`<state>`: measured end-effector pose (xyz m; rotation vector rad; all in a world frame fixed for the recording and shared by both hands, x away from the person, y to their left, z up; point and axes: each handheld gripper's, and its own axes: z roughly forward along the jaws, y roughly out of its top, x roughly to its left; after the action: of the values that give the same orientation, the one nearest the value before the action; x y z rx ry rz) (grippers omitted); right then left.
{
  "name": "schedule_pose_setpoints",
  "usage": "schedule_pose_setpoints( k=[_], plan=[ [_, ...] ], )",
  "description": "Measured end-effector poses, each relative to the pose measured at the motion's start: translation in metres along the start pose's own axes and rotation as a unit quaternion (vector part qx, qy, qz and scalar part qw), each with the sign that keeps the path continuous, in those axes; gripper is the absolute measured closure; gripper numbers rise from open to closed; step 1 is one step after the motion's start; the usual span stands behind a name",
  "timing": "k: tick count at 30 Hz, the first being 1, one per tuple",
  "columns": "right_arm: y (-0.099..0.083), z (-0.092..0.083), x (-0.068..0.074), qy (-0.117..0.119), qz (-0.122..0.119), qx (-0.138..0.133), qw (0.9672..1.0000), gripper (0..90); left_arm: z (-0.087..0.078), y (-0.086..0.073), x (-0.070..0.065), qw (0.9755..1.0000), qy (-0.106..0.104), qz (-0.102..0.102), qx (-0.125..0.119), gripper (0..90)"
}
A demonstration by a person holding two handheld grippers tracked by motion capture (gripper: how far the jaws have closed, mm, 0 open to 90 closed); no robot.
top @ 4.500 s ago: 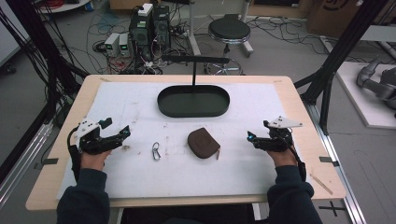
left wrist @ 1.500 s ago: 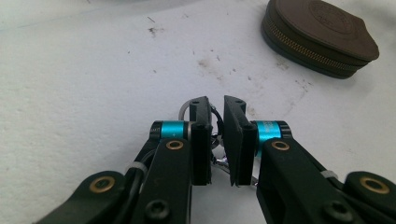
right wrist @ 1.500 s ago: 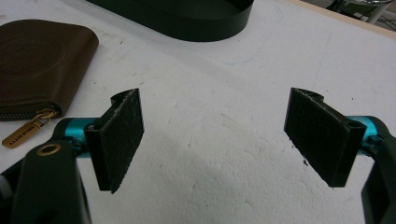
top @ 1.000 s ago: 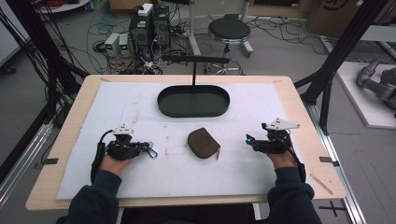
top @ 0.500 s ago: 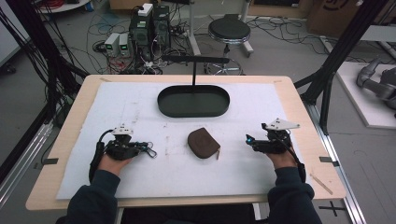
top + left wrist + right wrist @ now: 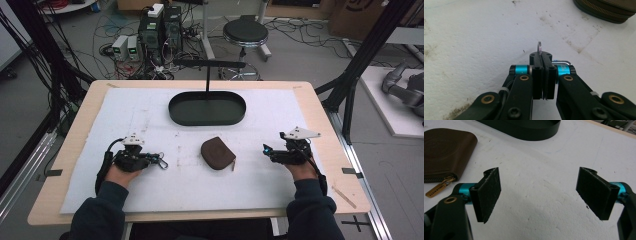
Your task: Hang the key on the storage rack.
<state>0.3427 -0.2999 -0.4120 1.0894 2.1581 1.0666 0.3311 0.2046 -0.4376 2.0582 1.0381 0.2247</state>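
The left tongs lie low on the white mat at the near left of the counter, pointing toward the middle. Their 2 jaws are pressed together on a small silver carabiner. In the left gripper view the metal loop pokes out just past the pinched pads, and a bent silver part of it shows beside the right jaw. In the high view the carabiner sits at the jaw tips, right at the mat; whether it is lifted off the mat I cannot tell.

The right tongs rest at the near right of the mat, also pointing inward, with their jaws spread wide and nothing between them. In the right gripper view the 2 black pads stand well apart over bare mat.

Between the 2 tongs lies a brown zip pouch, flat on the mat and apart from both. Its zip pull, a small brass tag, shows in the right gripper view near the left jaw, not touching it. Beyond the pouch stands a black oval tray with an upright post rising from its far side.
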Motion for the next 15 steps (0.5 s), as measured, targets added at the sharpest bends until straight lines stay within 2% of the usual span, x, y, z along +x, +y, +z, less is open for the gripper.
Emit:
schedule_pose_setpoints(
  k=[3,8,10,14,15],
  plan=[
    [0.000,0.000,0.000,0.001,0.001,0.000,1.0000,20.3,-0.002,0.001,0.002,0.9999,-0.004,-0.009,-0.011,88.0],
    [0.000,-0.001,0.000,-0.001,0.003,-0.003,1.0000,20.3,-0.010,0.003,0.003,0.9974,-0.023,-0.024,-0.064,88.1],
    [0.000,-0.002,-0.001,-0.001,0.005,-0.005,1.0000,20.3,-0.013,0.004,0.004,0.9954,-0.035,-0.021,-0.087,88.1],
    [0.000,-0.002,-0.001,0.000,0.009,-0.006,0.9999,20.3,-0.015,0.009,0.003,0.9937,-0.034,-0.018,-0.105,88.1],
    [0.000,-0.002,-0.002,-0.001,0.008,-0.008,0.9999,20.3,-0.017,0.011,0.003,0.9927,-0.031,-0.014,-0.116,88.1]
  ],
)
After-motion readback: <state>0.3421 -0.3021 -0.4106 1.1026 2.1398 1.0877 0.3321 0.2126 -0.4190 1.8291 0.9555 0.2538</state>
